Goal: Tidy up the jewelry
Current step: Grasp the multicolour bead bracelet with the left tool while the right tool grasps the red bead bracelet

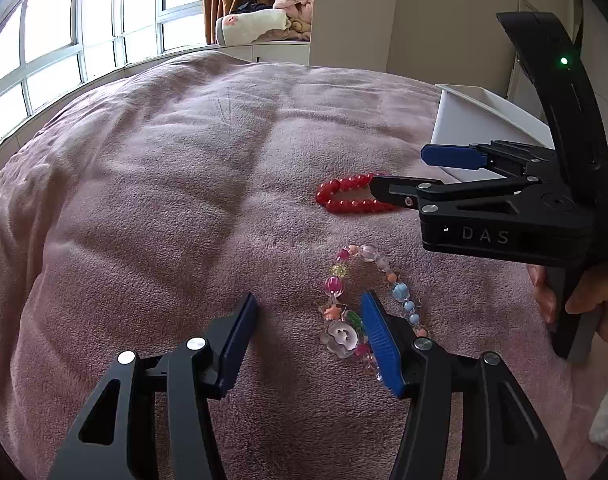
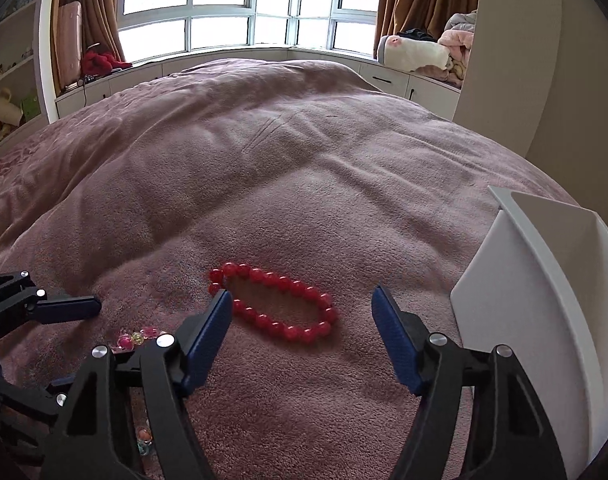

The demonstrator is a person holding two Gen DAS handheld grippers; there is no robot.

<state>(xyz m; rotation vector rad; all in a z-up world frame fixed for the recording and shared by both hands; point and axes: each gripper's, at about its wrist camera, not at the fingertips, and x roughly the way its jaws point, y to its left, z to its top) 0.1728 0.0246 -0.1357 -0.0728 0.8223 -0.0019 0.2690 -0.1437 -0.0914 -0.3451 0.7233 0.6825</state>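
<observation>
A red bead bracelet (image 2: 272, 306) lies flat on the pink blanket (image 2: 264, 168); it also shows in the left wrist view (image 1: 343, 196). My right gripper (image 2: 300, 300) is open just above it, fingers on either side; in the left wrist view the right gripper (image 1: 395, 172) reaches in from the right. A multicoloured charm bracelet (image 1: 355, 300) lies nearer; part of it shows in the right wrist view (image 2: 138, 338). My left gripper (image 1: 307, 308) is open and empty, its right finger (image 1: 379, 340) over that bracelet's right side.
A white open box (image 2: 535, 280) stands on the blanket at the right, close to my right gripper; it also shows in the left wrist view (image 1: 475, 120). Windows, curtains and low cabinets with folded bedding lie beyond the bed.
</observation>
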